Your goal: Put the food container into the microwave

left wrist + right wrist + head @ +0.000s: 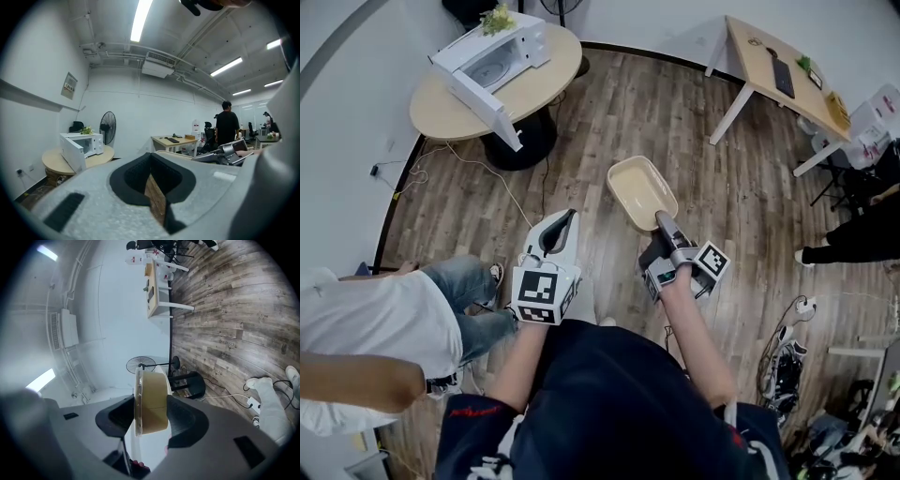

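Right gripper (149, 414) clamps food container (153, 399); left gripper (151, 177) closed

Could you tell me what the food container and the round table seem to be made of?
Food container: probably thin plastic, possibly paper pulp; matte beige walls with a paler, slightly translucent rim in the right gripper view. Round table: wood or wood-look laminate; smooth pale tan top, dark base.

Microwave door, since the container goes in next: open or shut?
Open. The door hangs swung out from the microwave, its inside showing.
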